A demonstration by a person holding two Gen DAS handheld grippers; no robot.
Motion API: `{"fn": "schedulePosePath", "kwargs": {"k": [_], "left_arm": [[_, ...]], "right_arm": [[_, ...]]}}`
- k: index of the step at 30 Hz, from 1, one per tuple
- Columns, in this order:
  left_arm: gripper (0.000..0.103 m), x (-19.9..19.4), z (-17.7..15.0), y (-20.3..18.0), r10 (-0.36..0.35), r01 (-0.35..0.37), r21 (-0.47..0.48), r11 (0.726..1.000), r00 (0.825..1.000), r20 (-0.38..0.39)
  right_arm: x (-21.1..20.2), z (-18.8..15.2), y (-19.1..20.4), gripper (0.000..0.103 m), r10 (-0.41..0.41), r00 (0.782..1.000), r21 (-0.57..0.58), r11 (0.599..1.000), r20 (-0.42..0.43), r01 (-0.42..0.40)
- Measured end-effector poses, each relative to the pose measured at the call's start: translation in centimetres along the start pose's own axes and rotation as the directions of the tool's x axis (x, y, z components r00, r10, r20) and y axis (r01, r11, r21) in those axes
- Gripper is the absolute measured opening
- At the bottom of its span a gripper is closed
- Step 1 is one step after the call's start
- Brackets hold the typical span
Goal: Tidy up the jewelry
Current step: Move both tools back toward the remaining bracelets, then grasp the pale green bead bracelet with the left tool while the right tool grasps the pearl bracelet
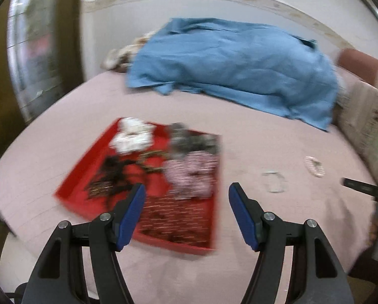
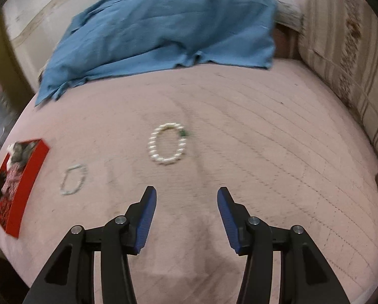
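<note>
Right claw released, nothing btwn its blue pads; left claw likewise spread, empty, over the near edge of the red tray. 2 bracelets loose on the bed: pearl bracelet – white beads, small green bit at its top right – just ahead of right claw; a paler, thinner bracelet btwn it and the tray. 1 tray, w/ blurred heaps of jewelry – white, grey, pink, black. Pink quilted bedcover; blue cloth crumpled at far side, striped pillow right.
</note>
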State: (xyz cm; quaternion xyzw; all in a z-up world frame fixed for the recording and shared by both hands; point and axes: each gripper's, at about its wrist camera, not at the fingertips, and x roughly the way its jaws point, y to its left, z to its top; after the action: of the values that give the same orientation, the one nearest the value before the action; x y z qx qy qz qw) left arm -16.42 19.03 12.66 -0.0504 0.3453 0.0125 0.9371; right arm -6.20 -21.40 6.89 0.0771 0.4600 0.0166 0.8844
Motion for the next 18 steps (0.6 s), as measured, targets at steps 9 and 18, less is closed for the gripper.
{"fn": "schedulePosePath", "kwargs": {"k": [9,18], "left_arm": [[0.07,4.9,2.7,-8.2,-0.086,0.095,0.078,0.992,0.99,-0.114],[0.048,14.9,2.3,-11.3,-0.138,0.142,-0.011,0.99,0.938,-0.319]], "right_arm": [[4.2,2.1,-2.4,0.054,0.056,0.998,0.091,0.994,-0.003,-0.055],[8.4,4.1,-1.2,0.054,0.071,0.997,0.03,0.997,-0.027,-0.07]]}}
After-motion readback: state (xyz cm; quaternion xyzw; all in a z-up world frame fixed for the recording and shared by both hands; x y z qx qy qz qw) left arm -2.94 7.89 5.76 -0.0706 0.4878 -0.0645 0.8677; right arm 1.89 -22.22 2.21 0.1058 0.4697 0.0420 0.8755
